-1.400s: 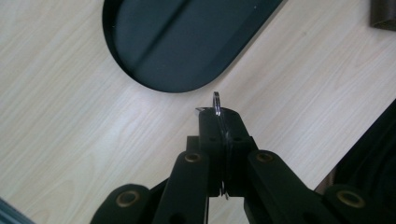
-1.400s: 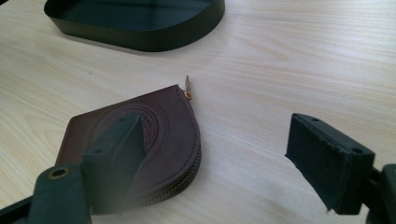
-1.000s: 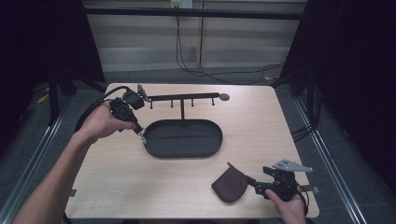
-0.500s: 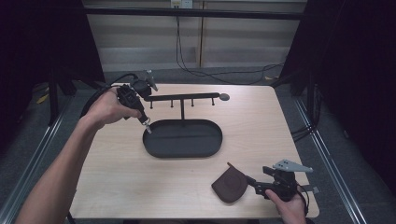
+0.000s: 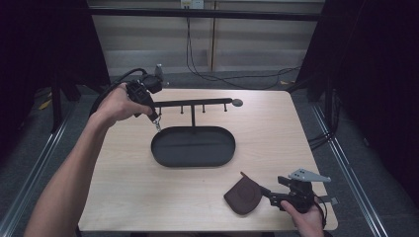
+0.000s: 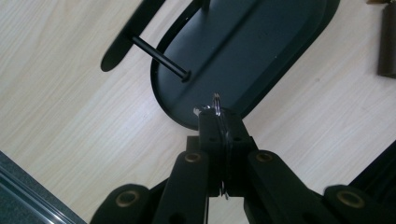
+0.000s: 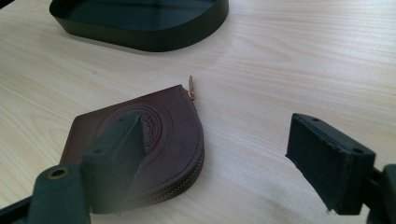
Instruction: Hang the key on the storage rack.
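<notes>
My left gripper (image 5: 155,118) hangs by the left end of a black peg rack (image 5: 192,103), shut on a small metal key ring (image 5: 157,125). In the left gripper view the key ring (image 6: 216,103) sticks out past the closed jaws, just short of one peg (image 6: 159,58) and above the tray (image 6: 243,46). A brown leather zip pouch (image 5: 243,197) lies flat near the front edge. My right gripper (image 5: 271,193) rests open on the table beside it. In the right gripper view its left jaw lies over the pouch (image 7: 163,135) and its right jaw stands clear on bare wood.
The rack's post rises from a black oval tray (image 5: 163,153) at mid-table, and the bar ends in a round disc (image 5: 237,102). The pouch's zip pull (image 7: 190,87) points toward the tray. Cables lie on the floor behind the table (image 5: 272,133).
My left gripper has lifted off the tray's left rim and moved back toward the rack's left end, carrying the key ring. The right gripper and pouch have not moved.
</notes>
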A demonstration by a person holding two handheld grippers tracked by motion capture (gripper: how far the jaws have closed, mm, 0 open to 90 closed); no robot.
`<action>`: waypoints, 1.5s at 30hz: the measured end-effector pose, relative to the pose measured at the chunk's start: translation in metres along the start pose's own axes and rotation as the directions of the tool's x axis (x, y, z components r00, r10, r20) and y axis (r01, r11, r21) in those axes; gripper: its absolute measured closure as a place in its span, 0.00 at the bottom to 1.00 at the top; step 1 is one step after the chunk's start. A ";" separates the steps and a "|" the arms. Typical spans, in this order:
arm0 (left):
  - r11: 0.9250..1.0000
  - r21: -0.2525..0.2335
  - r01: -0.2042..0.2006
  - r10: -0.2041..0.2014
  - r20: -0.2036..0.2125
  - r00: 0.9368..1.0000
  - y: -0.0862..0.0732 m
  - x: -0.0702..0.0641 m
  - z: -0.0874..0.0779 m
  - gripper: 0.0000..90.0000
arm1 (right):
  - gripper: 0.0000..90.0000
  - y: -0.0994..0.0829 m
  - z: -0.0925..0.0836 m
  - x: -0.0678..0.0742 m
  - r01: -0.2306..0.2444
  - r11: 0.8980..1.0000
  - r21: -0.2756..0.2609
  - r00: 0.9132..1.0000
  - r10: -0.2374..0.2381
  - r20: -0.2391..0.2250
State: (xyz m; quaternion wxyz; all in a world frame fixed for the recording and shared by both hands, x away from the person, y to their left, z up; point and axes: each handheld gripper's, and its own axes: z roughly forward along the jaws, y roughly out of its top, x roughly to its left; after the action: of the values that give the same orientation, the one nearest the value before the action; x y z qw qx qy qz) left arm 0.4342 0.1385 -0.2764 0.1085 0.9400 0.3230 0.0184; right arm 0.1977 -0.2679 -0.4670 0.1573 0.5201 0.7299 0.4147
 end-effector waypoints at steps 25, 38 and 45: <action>0.998 0.008 0.063 -0.063 -0.003 0.998 0.013 0.021 0.015 0.99 | 0.21 0.000 0.000 0.000 0.003 1.000 0.001 1.000 -0.003 -0.006; 0.994 -0.023 0.111 -0.112 -0.037 0.993 0.012 0.023 0.016 0.95 | 0.21 0.000 0.000 0.000 0.001 1.000 0.006 1.000 -0.001 -0.006; 0.989 -0.072 0.132 -0.134 -0.028 0.991 0.002 0.025 0.008 0.89 | 0.21 0.001 0.002 0.000 0.001 1.000 0.008 1.000 -0.001 -0.009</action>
State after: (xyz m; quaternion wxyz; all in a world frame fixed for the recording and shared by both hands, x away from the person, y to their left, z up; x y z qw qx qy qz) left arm 0.4560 0.1508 -0.2849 0.1371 0.9115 0.3859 0.0376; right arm 0.1993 -0.2668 -0.4673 0.1522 0.5184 0.7325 0.4142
